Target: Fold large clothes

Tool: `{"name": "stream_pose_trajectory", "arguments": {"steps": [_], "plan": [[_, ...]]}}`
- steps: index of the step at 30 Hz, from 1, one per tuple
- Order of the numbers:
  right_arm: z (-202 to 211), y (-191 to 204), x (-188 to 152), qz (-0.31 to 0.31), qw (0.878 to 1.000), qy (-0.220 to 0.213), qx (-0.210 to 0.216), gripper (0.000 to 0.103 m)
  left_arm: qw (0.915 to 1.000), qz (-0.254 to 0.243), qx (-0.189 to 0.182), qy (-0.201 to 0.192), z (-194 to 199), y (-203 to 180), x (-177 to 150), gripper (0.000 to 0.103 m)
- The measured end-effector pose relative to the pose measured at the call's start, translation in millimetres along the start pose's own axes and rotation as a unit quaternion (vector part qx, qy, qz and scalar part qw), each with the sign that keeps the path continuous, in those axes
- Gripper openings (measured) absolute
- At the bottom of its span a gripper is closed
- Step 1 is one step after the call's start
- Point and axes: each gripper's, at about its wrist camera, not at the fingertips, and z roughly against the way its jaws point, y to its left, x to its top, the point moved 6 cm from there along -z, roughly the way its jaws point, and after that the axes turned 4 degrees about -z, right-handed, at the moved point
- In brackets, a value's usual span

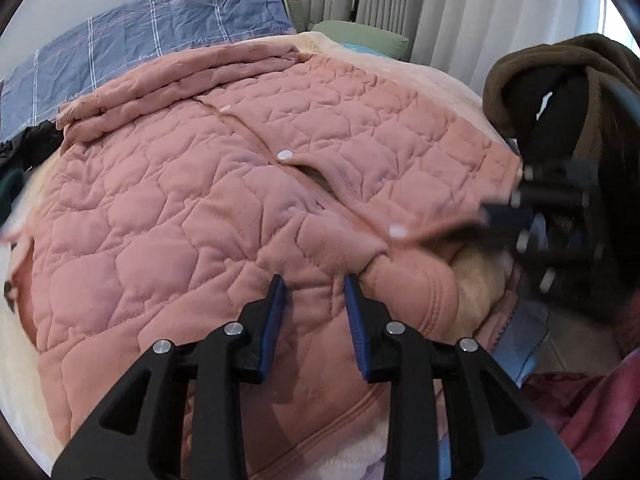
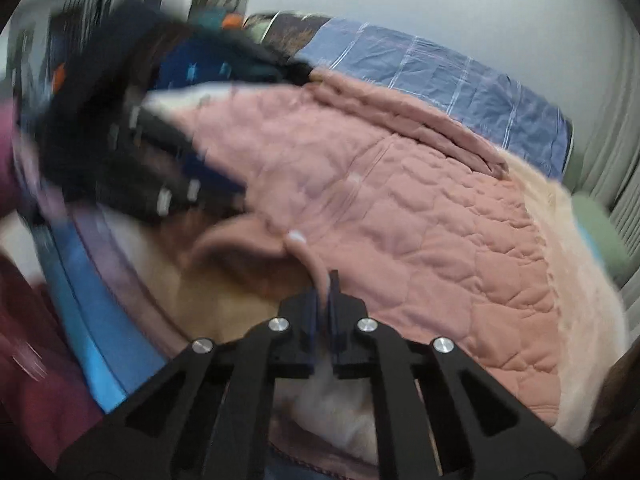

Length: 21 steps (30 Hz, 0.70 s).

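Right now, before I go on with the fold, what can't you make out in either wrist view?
- Left wrist view: the right gripper is motion-blurred, so its grip is unclear here.
- Right wrist view: the left gripper is a dark smear, so its state is unreadable there.
- Both views: the pink quilted jacket has its near hem hidden behind the gripper bodies.

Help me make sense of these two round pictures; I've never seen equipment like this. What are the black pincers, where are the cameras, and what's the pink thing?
There is no robot: a person holds a handheld gripper in each hand, each with a fisheye camera looking along its jaws. The left gripper, seen from its own camera, has its jaws apart, resting on a pink quilted jacket with white snap buttons, spread over a cream blanket. The right gripper, in its blurrier view, has its jaws closed on the jacket's front edge. A blue checked quilt lies behind.
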Motion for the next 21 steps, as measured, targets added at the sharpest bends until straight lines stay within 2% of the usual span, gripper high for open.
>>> {"name": "stream_pose_trajectory", "arguments": {"steps": [3, 6, 7, 10, 11, 12, 14, 15, 16, 18, 19, 20, 21], "plan": [[25.3, -12.4, 26.0, -0.095, 0.990, -0.038, 0.092, 0.005, 0.9998, -0.017, 0.007, -0.004, 1.7, -6.6, -2.5, 0.033], [19.4, 9.9, 24.1, -0.082, 0.989, -0.021, 0.120, 0.005, 0.9998, -0.016, 0.010, -0.001, -1.9, -3.6, -2.2, 0.033], [9.9, 17.4, 18.9, -0.067, 0.991, -0.005, 0.116, 0.005, 0.9998, -0.018, 0.012, -0.001, -2.6, -3.6, -2.3, 0.033], [-23.8, 35.2, -9.1, 0.015, 0.997, 0.051, 0.047, 0.005, 0.9995, -0.027, 0.013, -0.001, 2.2, -4.1, -4.6, 0.035], [-22.0, 36.7, -11.8, 0.030, 0.998, 0.040, 0.040, 0.006, 0.9995, -0.029, 0.012, -0.001, 4.6, -3.7, -5.6, 0.036], [-19.0, 36.4, -11.7, 0.030, 0.998, 0.038, 0.041, 0.009, 0.9995, -0.031, 0.012, -0.002, 8.1, -3.0, -6.1, 0.036], [-8.5, 32.9, -9.5, 0.017, 0.997, 0.050, 0.062, 0.024, 0.9992, -0.034, 0.019, -0.002, 18.5, -0.3, -7.2, 0.037], [-0.7, 30.5, -7.3, 0.009, 0.996, 0.045, 0.076, 0.048, 0.9992, -0.032, 0.024, -0.005, 24.6, 2.4, -6.8, 0.038], [9.8, 19.7, -2.7, -0.011, 0.997, 0.026, 0.076, 0.066, 0.9991, -0.027, 0.032, -0.011, 31.7, 6.7, -5.2, 0.040], [29.8, -3.8, 5.7, -0.052, 0.997, -0.011, 0.061, 0.071, 0.9979, 0.002, 0.049, -0.041, 55.2, 24.8, -0.7, 0.055], [40.6, -29.8, 9.7, -0.098, 0.994, -0.029, 0.046, 0.073, 0.9965, 0.022, 0.057, -0.056, 65.9, 36.4, 0.2, 0.070], [46.1, -54.3, 10.3, -0.141, 0.989, -0.039, 0.032, 0.073, 0.9931, 0.056, 0.072, -0.074, 79.5, 54.8, -2.1, 0.077], [49.1, -71.5, 9.0, -0.172, 0.984, -0.043, 0.022, 0.074, 0.9890, 0.086, 0.088, -0.081, 89.1, 73.0, -7.0, 0.077]]}}
